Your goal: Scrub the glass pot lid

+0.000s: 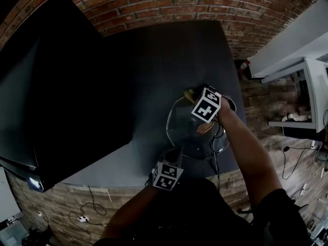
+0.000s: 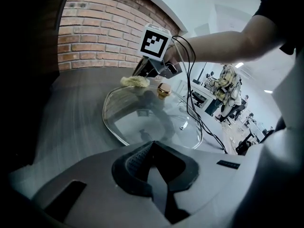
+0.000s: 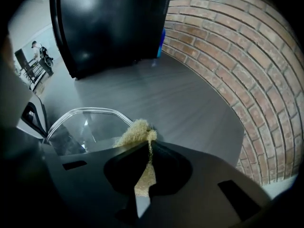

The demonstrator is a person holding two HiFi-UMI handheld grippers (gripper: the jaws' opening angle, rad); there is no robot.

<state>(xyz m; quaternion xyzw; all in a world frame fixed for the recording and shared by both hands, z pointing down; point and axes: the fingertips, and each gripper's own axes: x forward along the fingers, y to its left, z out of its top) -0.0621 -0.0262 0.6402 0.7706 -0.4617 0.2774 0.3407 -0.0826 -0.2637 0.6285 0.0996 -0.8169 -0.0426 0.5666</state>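
Note:
The glass pot lid lies on the dark table, its copper knob near the right side. My left gripper is at the lid's near rim and its jaws are shut on that rim. In the left gripper view the glass pot lid spreads out ahead, with the knob at its far side. My right gripper is shut on a yellowish scrub pad, which presses on the lid's far rim. The same pad shows under the right gripper.
A large black panel stands along the table's left side. A brick wall runs behind the table. Black cables trail from the right gripper over the lid. The table's front edge is close to my body.

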